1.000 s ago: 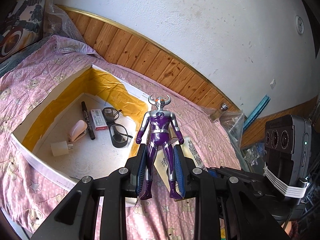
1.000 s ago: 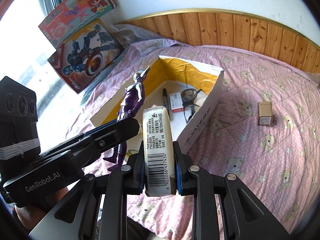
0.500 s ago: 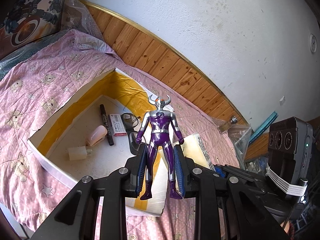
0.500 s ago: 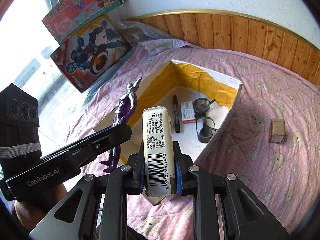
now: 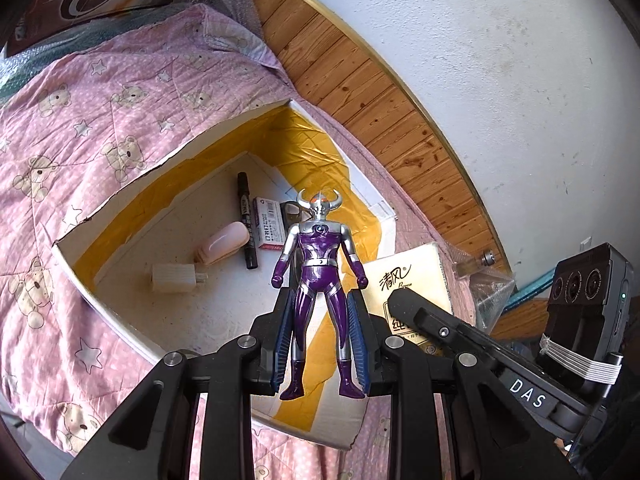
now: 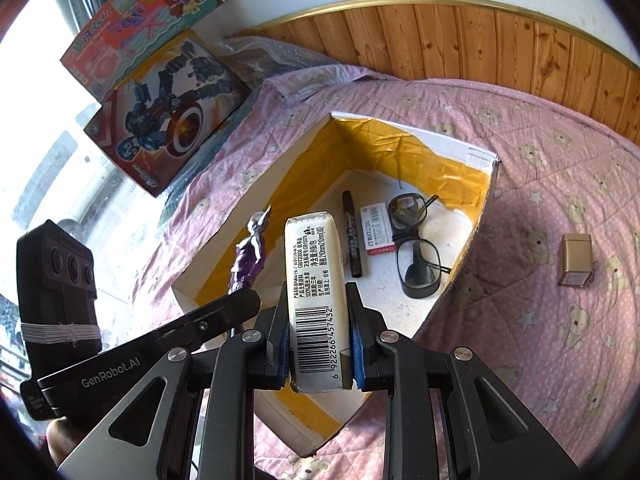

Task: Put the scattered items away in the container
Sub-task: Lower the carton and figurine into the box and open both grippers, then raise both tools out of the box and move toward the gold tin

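My left gripper (image 5: 319, 338) is shut on the legs of a purple and silver horned toy figure (image 5: 319, 276), held upright over the near part of the open white box (image 5: 120, 196) with yellow tape. My right gripper (image 6: 318, 340) is shut on a pale yellow tissue pack (image 6: 316, 280) with a barcode, also above the box (image 6: 476, 156). Inside the box lie a black marker (image 5: 246, 224), a staples packet (image 5: 269, 226), a pink stapler (image 5: 224, 242), a white plug (image 5: 174, 279) and black glasses (image 6: 414, 252). A small gold box (image 6: 575, 259) sits on the quilt outside.
The box rests on a pink bear-print quilt (image 6: 560, 160). Two toy cartons (image 6: 160, 80) lean by the window at the left. A wood-panelled wall (image 5: 360, 76) runs behind. A small bottle and plastic bags (image 5: 486, 280) lie at the right.
Both grippers have moved forward over the box with their items still held. The box looms larger and nearer in both views.
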Action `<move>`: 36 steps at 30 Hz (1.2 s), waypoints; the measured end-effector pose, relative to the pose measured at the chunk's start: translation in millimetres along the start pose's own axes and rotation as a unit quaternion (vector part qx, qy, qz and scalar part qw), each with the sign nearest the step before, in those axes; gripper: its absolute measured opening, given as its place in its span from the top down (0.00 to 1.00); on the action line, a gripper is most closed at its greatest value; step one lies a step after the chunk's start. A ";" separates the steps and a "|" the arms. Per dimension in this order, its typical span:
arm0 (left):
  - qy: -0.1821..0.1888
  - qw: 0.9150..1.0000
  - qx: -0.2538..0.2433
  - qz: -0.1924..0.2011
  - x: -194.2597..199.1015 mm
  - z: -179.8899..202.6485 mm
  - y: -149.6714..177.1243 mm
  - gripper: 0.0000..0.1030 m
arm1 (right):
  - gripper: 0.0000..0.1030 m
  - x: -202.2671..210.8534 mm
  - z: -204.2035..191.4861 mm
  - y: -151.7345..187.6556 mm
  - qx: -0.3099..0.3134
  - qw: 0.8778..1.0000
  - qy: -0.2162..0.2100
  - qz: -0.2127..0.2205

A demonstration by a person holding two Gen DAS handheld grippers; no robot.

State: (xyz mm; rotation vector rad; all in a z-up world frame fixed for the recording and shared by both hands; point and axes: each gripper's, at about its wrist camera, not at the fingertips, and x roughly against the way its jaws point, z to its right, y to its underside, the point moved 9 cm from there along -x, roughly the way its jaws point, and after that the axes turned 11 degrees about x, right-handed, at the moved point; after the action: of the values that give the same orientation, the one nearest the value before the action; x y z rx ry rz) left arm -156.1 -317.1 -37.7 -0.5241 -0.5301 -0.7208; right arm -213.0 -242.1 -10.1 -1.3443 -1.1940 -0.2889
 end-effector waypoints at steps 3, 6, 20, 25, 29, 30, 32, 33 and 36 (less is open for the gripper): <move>-0.015 1.000 0.008 -0.005 -7.7 -2.0 -0.1 0.73 | 0.76 -9.7 6.6 -3.7 -0.006 1.000 0.002 -0.010; -0.032 0.999 0.016 -0.011 -15.9 -3.8 1.2 0.73 | 0.76 -20.9 10.4 -7.3 -0.007 1.000 0.002 -0.021; -0.104 0.994 0.031 -0.028 -44.3 -16.9 6.2 0.73 | 0.75 -71.5 23.1 -10.8 0.006 0.997 0.007 -0.076; -0.125 0.991 0.019 -0.031 -49.5 -18.8 7.0 0.72 | 0.71 -73.8 27.5 -11.0 -0.007 0.997 0.001 -0.077; -0.122 0.992 0.018 -0.031 -50.6 -19.1 5.7 0.69 | 0.69 -72.3 31.0 -10.6 -0.015 0.997 0.000 -0.075; -0.121 0.992 0.020 -0.030 -50.0 -19.7 4.8 0.69 | 0.69 -71.6 31.4 -10.4 -0.016 0.997 0.000 -0.075; -0.120 0.992 0.021 -0.026 -47.4 -21.2 2.3 0.69 | 0.69 -69.9 32.0 -10.1 -0.017 0.997 0.002 -0.073; -0.120 0.992 0.023 -0.022 -45.3 -22.3 0.6 0.69 | 0.69 -69.0 31.9 -9.9 -0.019 0.997 0.001 -0.073; -0.120 0.992 0.026 -0.018 -42.0 -23.6 -3.4 0.68 | 0.68 -66.8 29.6 -10.1 -0.018 0.997 -0.002 -0.071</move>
State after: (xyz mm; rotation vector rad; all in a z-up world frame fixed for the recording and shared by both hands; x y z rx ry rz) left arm -178.9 -313.8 -80.2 -0.5570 -0.7824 -0.6794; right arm -264.0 -250.0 -62.8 -1.2944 -1.2954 -0.4109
